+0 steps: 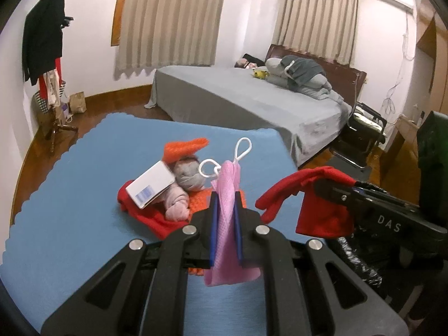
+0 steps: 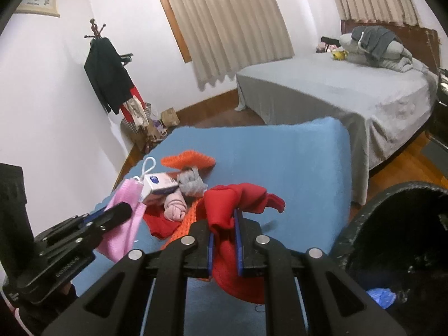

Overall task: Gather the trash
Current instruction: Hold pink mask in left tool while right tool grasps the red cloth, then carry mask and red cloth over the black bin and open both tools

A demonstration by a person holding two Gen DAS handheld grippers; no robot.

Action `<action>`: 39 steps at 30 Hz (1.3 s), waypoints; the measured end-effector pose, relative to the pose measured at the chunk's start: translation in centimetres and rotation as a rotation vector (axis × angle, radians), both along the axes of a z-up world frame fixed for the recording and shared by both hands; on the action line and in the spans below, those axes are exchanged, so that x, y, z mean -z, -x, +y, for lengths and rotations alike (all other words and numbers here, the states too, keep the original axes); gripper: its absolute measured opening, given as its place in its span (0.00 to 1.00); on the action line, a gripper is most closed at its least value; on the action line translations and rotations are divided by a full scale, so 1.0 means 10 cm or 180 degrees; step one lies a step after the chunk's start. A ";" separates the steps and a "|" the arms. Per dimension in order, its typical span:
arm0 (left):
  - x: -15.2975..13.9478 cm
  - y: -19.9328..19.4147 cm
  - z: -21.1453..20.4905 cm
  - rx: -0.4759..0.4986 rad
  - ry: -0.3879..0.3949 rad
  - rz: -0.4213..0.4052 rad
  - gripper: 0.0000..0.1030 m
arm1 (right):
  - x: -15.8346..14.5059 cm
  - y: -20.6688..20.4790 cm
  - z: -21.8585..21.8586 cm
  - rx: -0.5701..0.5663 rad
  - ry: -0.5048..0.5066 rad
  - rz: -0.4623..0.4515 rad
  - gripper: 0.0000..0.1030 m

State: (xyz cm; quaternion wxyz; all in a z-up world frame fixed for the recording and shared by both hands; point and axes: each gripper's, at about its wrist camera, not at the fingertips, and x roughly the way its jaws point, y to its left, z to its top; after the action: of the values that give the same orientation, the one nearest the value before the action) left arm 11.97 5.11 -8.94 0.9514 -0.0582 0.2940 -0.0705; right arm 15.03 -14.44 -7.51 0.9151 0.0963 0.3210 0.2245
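A table under a sky-blue cloth (image 2: 280, 162) lies ahead of and below both tools, with a black-lined round trash bin (image 2: 397, 224) low to the right of the right gripper (image 2: 225, 240), whose jaws are clamped on a limp red knitted glove (image 2: 238, 204). The left gripper (image 1: 226, 229) pinches a pink pleated face mask (image 1: 228, 196), white ear loops (image 1: 243, 147) dangling above its jaws. Just beyond both tools waits a pile: an orange knit cloth (image 1: 186, 147), a second red glove (image 1: 145, 215), rolled grey and pink socks (image 1: 182, 190) and a small white carton (image 1: 149, 184). The risks appear to be these: the glove's loose fingers could snag the bin rim, the thin mask could slip from its narrow pinch, or a loop could catch the carton.
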 end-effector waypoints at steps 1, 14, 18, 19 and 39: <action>-0.02 0.00 -0.02 0.0012 0.0001 -0.0010 0.09 | -0.03 0.01 -0.02 0.0006 0.0001 -0.0021 0.11; -0.20 0.05 -0.39 0.0276 0.0010 -0.0112 0.09 | -0.24 0.25 -0.42 0.0236 0.0112 -0.0180 0.11; -0.24 0.08 -0.55 0.0394 0.0007 -0.0139 0.09 | -0.28 0.31 -0.60 0.0358 0.0113 -0.0202 0.11; -0.25 0.08 -0.59 0.0420 0.0006 -0.0145 0.09 | -0.28 0.32 -0.64 0.0389 0.0115 -0.0205 0.11; -0.20 -0.06 -1.71 0.1249 0.0041 -0.0151 0.09 | -0.13 0.54 -1.70 0.1194 0.0292 -0.0034 0.11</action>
State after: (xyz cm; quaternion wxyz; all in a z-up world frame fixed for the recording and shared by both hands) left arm 12.60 -11.99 -6.99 0.9257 -0.0041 0.2767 -0.2578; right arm 9.62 -31.41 -6.22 0.9459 0.1115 0.3025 0.0356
